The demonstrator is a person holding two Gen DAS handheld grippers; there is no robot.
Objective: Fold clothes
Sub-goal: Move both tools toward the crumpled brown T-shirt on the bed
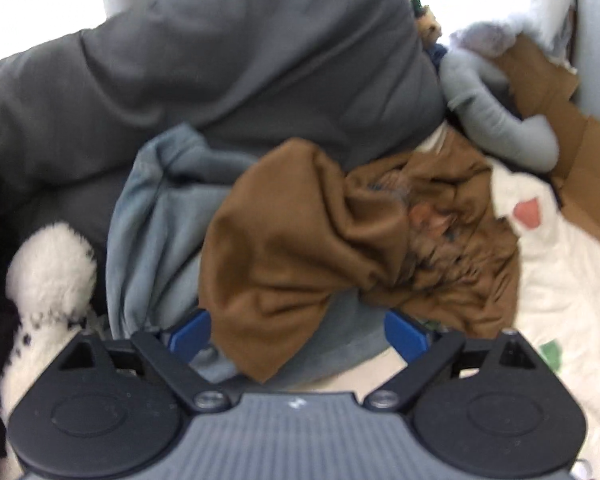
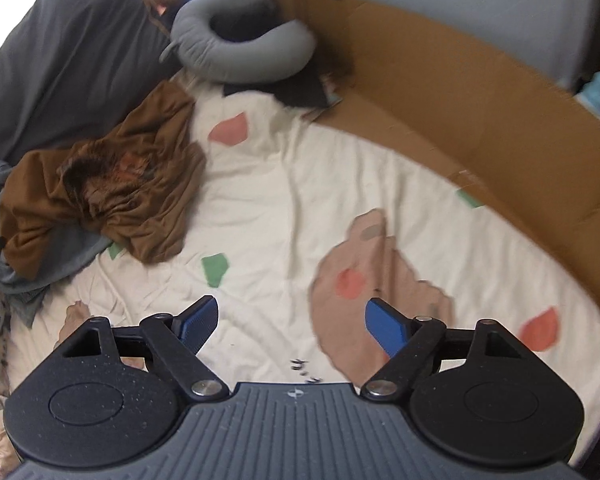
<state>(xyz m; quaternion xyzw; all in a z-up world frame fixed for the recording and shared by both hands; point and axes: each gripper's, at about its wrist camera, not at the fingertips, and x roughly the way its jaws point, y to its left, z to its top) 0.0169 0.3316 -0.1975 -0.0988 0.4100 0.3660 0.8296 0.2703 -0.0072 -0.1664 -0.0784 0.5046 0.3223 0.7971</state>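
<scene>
A crumpled brown garment (image 1: 300,240) with a dark print lies on top of a blue-grey garment (image 1: 160,208) on the bed. My left gripper (image 1: 298,336) hovers just over them, open. The brown cloth's lower corner hangs between its wide-apart blue pads (image 1: 192,336) without being pinched. In the right wrist view the same brown garment (image 2: 112,184) and blue-grey garment (image 2: 60,256) sit at the left. My right gripper (image 2: 292,316) is open over the bare cream sheet (image 2: 292,184), well to the right of the clothes, with nothing between its fingers.
A dark grey duvet (image 1: 220,60) bulks behind the clothes. A grey neck pillow (image 2: 240,48) and a cardboard sheet (image 2: 460,120) edge the bed at the back and right. A white fluffy plush (image 1: 48,272) lies left of my left gripper.
</scene>
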